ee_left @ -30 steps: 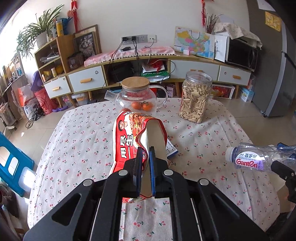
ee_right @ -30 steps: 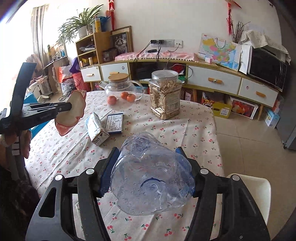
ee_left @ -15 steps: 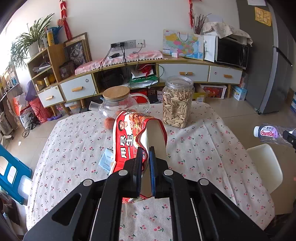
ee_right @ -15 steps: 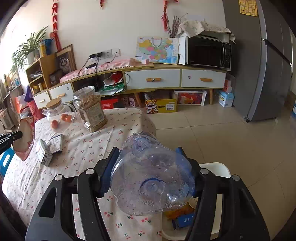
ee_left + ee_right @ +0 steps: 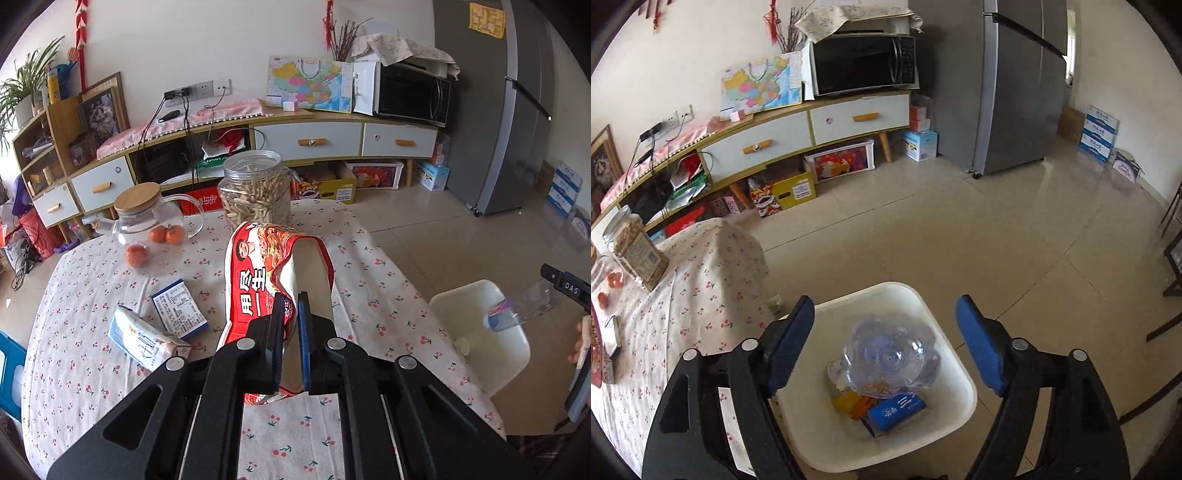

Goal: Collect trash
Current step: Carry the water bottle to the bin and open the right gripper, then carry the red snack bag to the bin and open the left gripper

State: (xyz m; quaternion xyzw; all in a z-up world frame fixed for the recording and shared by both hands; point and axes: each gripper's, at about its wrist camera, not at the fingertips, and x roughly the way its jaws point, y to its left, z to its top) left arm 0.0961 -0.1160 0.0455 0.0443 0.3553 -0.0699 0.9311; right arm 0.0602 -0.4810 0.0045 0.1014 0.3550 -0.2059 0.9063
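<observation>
Two grippers: my left gripper pinches a red snack wrapper above the table's near edge. My right gripper hangs spread wide over the white bin beside the table's right edge, and the clear plastic bottle sits free between its fingers, over the bin. Farther along the cloth lie two small cartons, then a teapot and jar.

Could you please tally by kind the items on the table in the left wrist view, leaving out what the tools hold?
Glass jar: 1
Glass teapot: 1
Oranges: 3
Small cartons: 2
Total: 7
</observation>
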